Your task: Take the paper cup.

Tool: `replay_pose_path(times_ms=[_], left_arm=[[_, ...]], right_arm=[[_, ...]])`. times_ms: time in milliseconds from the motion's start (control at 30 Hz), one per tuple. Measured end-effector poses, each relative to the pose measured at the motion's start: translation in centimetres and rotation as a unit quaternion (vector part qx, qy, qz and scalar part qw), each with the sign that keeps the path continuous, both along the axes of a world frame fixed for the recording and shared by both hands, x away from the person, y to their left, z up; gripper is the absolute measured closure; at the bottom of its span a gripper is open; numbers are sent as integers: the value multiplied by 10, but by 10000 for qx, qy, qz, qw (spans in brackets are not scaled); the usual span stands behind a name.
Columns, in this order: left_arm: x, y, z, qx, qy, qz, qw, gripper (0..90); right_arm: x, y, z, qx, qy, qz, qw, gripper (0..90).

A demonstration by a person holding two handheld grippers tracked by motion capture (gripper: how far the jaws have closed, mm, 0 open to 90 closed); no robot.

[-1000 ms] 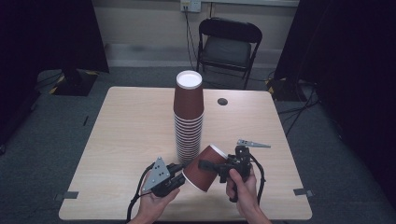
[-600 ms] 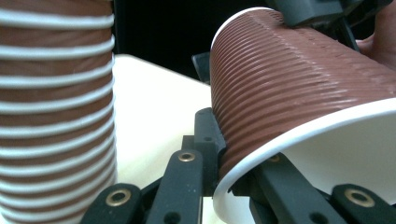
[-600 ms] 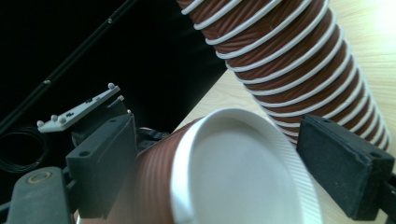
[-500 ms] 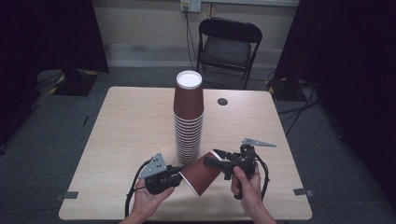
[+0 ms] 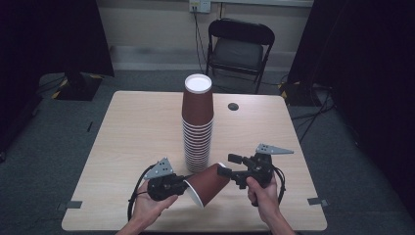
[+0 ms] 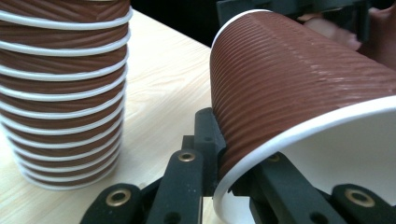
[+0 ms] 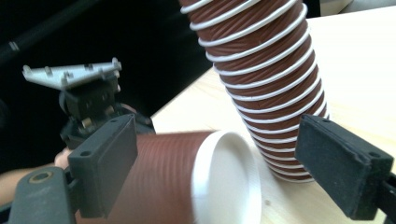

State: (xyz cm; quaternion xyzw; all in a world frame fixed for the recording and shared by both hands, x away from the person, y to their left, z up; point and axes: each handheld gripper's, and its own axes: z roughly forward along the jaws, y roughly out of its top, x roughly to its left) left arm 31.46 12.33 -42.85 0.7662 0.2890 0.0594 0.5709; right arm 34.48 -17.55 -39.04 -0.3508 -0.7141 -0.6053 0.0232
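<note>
A tall stack of brown ribbed paper cups (image 5: 197,127) stands upside down mid-table, also close up in the left gripper view (image 6: 60,88) and behind the cup in the right gripper view (image 7: 271,84). One single cup (image 5: 208,183) lies on its side above the front of the table. My left gripper (image 5: 185,185) is shut on its white rim (image 6: 233,158). My right gripper (image 5: 227,165) faces the cup's base (image 7: 226,177). Its jaws have just been closing a little, and stand open with the base between the pads (image 7: 341,168), apart from it on one side.
A black folding chair (image 5: 240,44) stands beyond the table's far edge. A small dark round spot (image 5: 233,106) sits on the table top right of the stack. Bare wood (image 5: 137,132) stretches left of the stack.
The right gripper has come off the cup's base and drawn back slightly to the right. The cup stays in the left gripper, tipped a bit lower.
</note>
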Motion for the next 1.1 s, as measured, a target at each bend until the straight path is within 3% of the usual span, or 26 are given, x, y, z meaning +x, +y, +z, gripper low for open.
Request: replay_pose_path(times_ms=[200, 367, 533, 667, 867, 900, 933, 1000, 1033, 1100], left_arm=[[2, 2, -2, 258, 206, 13, 9995, 853], [7, 2, -4, 482, 574, -65, 9972, 856], [8, 7, -4, 718, 770, -138, 9944, 856], [11, 10, -4, 769, 930, -217, 9924, 857], [13, 8, 2, 824, 970, -388, 9911, 858], [14, 8, 4, 812, 1021, -387, 9907, 858], [14, 8, 4, 840, 1012, -292, 9909, 857], [16, 8, 4, 861, 1093, -332, 9897, 858], [18, 7, 4, 842, 1222, -360, 9883, 858], [20, 6, 3, 833, 1279, -325, 9878, 859]], right_arm=[[-8, 6, 8, -384, -441, 134, 9982, 142], [-15, 14, 9, -636, -688, 262, 9953, 181], [-19, 22, 5, -998, -893, 630, 9890, 146], [-23, 27, 5, -1288, -1103, 989, 9805, 145], [-30, 37, 5, -1728, -1492, 1387, 9637, 135], [-31, 38, 5, -1813, -1549, 1434, 9605, 133], [-31, 40, 4, -1944, -1637, 1475, 9558, 132], [-32, 43, 3, -2229, -1760, 1528, 9466, 135], [-32, 45, 2, -2318, -1810, 1546, 9432, 131], [-32, 47, 1, -2473, -1953, 1589, 9356, 128]])
